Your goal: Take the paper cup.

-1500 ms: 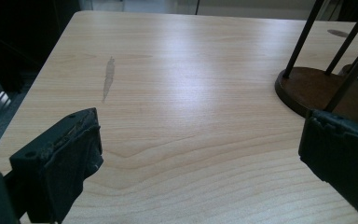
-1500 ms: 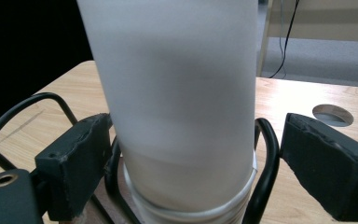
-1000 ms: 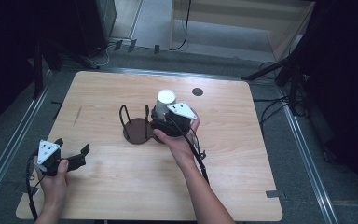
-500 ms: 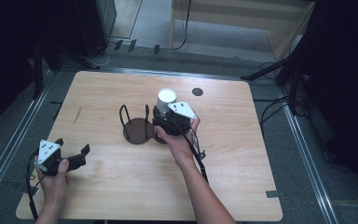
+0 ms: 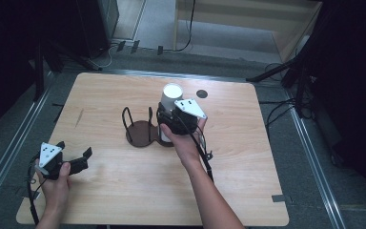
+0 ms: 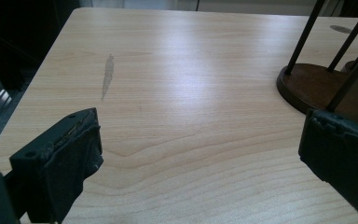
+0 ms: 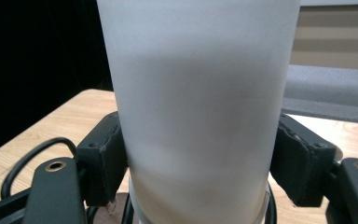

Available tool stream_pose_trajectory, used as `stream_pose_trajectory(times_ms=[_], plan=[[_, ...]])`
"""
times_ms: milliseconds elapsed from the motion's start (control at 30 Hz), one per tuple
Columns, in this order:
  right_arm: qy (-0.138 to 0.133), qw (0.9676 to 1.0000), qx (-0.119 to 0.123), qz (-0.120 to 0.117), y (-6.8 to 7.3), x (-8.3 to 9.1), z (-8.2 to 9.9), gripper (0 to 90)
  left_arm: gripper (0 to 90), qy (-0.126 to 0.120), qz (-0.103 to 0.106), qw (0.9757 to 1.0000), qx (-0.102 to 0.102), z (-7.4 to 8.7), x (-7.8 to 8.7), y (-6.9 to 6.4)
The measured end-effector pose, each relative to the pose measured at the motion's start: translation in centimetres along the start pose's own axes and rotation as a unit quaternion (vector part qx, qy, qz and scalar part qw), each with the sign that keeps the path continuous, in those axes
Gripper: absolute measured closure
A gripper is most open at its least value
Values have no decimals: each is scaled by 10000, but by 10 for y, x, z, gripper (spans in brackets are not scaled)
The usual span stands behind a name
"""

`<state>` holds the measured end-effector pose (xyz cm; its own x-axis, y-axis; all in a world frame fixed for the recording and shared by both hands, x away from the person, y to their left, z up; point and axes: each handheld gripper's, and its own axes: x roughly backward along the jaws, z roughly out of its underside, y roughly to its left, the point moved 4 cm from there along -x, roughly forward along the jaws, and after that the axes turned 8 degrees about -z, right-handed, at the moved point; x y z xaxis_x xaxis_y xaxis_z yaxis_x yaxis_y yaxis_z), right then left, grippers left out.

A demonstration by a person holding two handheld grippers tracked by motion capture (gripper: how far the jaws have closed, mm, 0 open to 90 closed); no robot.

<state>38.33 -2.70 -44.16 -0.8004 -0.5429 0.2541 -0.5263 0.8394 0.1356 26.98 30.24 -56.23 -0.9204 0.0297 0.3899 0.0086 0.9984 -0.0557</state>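
Your right forearm reaches up from the bottom edge toward the middle of the wooden tabletop [image 5: 248,157], with your right hand wrapped around the right hand-held gripper [image 5: 167,125], which points away from you. Its jaws have just been closing, and now both black pads press against the sides of one white frosted cup [image 7: 198,112], low on its wall. The cup stands upright near the tabletop's centre, on one lobe of a dark brown wooden stand [image 5: 140,133]. The stand is a low, flat base with thin black wire loops rising from it; two loops rise over its empty lobe to the left of the cup. Your left hand rests at the near left corner of the tabletop, holding the left hand-held gripper [image 6: 200,158] low and level, aimed across the wood toward the stand. Its jaws stand wide apart with nothing between them. There is one cup, one stand and two hand-held grippers.
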Motion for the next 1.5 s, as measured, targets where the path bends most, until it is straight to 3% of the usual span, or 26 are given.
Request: stream_pose_trajectory(times_ms=[833,1500], plan=[[-432,9991,11,-24,-4,26,-36,277,0,-30,-70,10000,24,0,0,1],[-470,9982,-55,367,-43,53,-33,276,0,-31,-89,9999,53,-1,0,1]])
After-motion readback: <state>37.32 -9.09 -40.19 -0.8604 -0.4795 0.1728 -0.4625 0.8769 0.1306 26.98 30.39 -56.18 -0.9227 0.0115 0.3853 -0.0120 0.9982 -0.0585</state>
